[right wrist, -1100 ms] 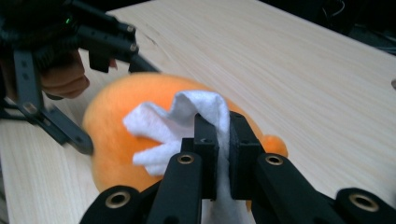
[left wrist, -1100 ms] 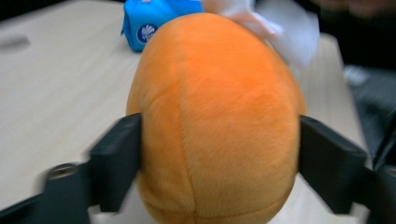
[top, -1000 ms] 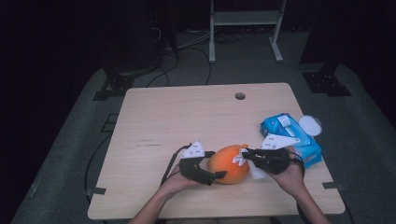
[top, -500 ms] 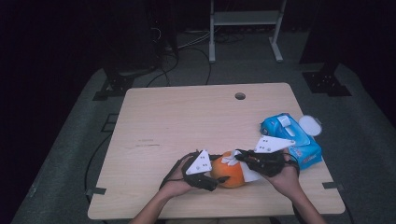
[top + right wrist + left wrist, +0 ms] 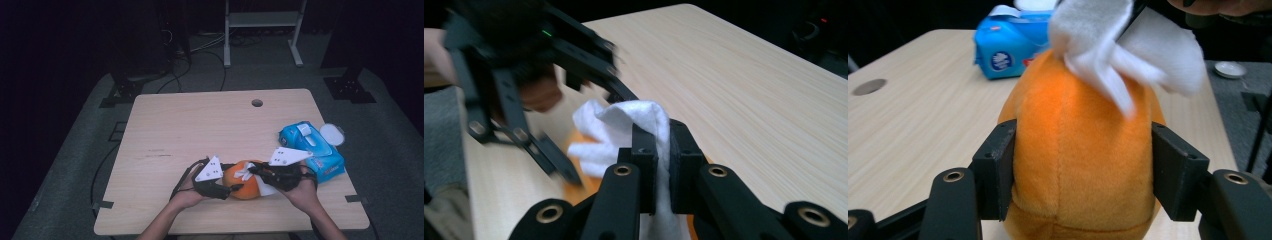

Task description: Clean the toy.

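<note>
A pale wooden table (image 5: 200, 130) stands on grey floor in a dark room, a hole (image 5: 257, 103) near its far edge. A blue wipes pack (image 5: 312, 150) lies at the right, its white lid (image 5: 332, 134) open beside it. An orange plush (image 5: 242, 180) sits at the near edge. The left gripper (image 5: 235, 187) has just been closing, and its pads (image 5: 998, 170) now press both sides of the plush. The right gripper (image 5: 252, 170) is clamped on a white wipe (image 5: 624, 125) touching the plush's top.

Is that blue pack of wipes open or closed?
Open. On the blue wipes pack the white flip lid is swung back off its far end, and the white wipe sits pinched in the right tool.
</note>
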{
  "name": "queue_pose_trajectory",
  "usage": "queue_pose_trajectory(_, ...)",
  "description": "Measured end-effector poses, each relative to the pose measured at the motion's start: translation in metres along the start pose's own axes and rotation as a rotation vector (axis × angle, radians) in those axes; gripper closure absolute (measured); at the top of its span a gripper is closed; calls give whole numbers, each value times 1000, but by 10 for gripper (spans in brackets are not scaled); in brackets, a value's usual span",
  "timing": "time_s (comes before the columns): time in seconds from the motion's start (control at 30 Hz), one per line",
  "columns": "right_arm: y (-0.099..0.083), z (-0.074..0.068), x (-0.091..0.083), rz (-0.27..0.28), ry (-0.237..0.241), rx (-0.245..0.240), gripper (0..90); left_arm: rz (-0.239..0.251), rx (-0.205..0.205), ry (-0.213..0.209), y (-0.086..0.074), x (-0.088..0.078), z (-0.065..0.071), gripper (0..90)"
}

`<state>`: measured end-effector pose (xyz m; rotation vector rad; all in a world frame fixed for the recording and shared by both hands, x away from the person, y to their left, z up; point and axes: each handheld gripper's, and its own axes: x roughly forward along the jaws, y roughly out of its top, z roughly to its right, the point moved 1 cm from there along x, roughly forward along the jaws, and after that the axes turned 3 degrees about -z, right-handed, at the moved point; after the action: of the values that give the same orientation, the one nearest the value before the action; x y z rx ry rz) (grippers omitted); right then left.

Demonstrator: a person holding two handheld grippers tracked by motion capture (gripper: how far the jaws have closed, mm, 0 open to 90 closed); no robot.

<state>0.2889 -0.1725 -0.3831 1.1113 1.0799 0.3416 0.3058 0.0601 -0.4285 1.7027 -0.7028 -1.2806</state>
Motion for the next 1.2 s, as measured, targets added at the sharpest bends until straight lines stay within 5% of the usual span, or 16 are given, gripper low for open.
queue_pose_trajectory(0.07,-5,8,-1,3,-1,36,834,-3,-17,-2,-1,0,-2,316)
queue_pose_trajectory(0.1,-7,9,-1,2,1,42,834,1,-68,-19,-2,3,-4,275)
queue_pose_trajectory(0.23,-4,1,3,-10,10,23,834,3,-136,-48,-2,7,-4,169)
queue_pose_trajectory(0.33,1,-10,6,-9,36,-1,834,6,-51,-26,-2,4,1,305)
queue_pose_trajectory(0.43,5,-15,6,-15,28,-40,833,-3,2,-16,-1,1,3,351)
queue_pose_trajectory(0.5,4,-10,3,-12,15,-32,833,-2,-6,-25,-2,0,1,341)
queue_pose_trajectory(0.6,-4,7,-1,-16,-19,13,834,15,-127,-78,-6,1,-9,204)
queue_pose_trajectory(0.7,-7,8,-2,-17,-15,42,834,26,-164,-93,-7,3,-11,189)
queue_pose_trajectory(0.8,-1,-5,2,-17,5,3,834,18,-67,-61,-4,2,-2,302)
queue_pose_trajectory(0.83,1,-10,4,-16,22,-2,834,18,-67,-61,-4,2,-2,323)
queue_pose_trajectory(0.87,3,-14,6,-12,36,-15,833,6,33,-40,0,1,5,342)
queue_pose_trajectory(0.93,6,-19,9,-16,51,-30,833,-6,113,-30,1,1,10,364)
queue_pose_trajectory(0.97,7,-20,9,-18,52,-34,833,-7,120,-29,2,0,10,368)
queue_pose_trajectory(1.1,4,-9,5,-20,23,-10,833,4,71,-42,-1,-1,6,315)
queue_pose_trajectory(1.13,-1,3,1,-17,12,41,834,10,-17,-58,-2,1,1,254)
queue_pose_trajectory(1.2,-4,8,1,-14,23,74,834,6,-66,-76,-2,5,-2,174)
